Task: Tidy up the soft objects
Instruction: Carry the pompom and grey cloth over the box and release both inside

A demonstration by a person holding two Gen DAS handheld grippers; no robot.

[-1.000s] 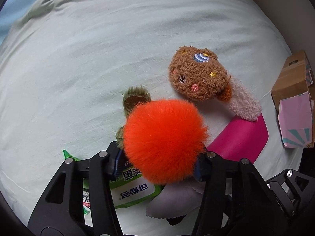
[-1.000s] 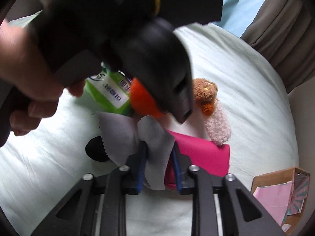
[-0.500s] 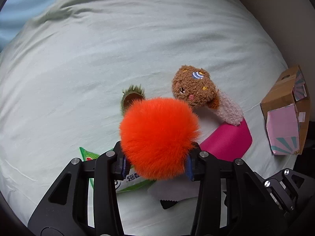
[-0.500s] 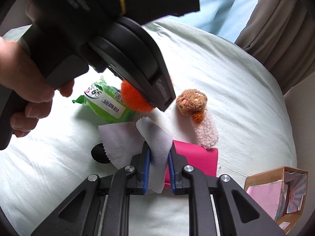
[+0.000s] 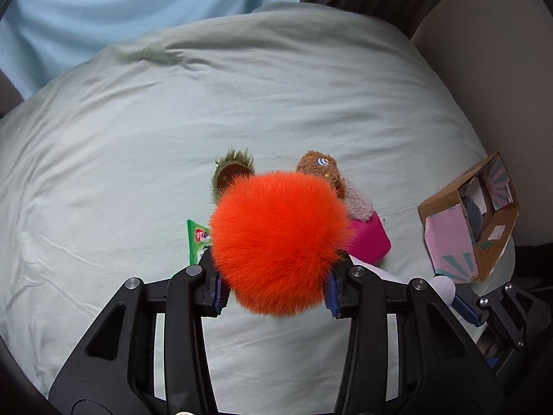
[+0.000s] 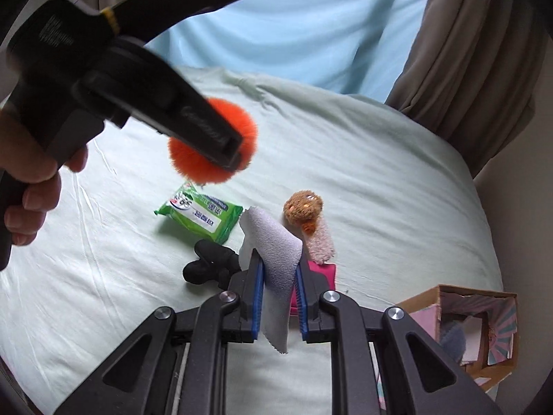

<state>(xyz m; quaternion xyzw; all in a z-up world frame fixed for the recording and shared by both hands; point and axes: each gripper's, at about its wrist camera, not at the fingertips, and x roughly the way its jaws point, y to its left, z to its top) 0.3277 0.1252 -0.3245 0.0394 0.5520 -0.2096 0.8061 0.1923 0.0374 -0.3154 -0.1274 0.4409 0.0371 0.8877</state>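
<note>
My left gripper [image 5: 274,288] is shut on a fluffy orange pom-pom [image 5: 280,242] and holds it well above the bed; the pom-pom also shows in the right wrist view [image 6: 214,141]. My right gripper [image 6: 278,288] is shut on a grey cloth [image 6: 274,259], lifted off the bed. On the sheet lie a brown plush toy [image 6: 304,207], a pink pouch [image 6: 323,271], a green wipes pack [image 6: 198,216], a black soft object [image 6: 207,263] and an olive fuzzy toy [image 5: 231,169].
An open cardboard box [image 6: 477,325] with pink flaps sits at the bed's right edge, also in the left wrist view [image 5: 470,221]. The pale green sheet [image 5: 103,173] covers the bed. Curtains [image 6: 466,45] hang behind, with a wall to the right.
Both grippers have risen away from the bed. The orange pom-pom and the grey cloth went up with them, and the cloth now hangs clear of the sheet.
</note>
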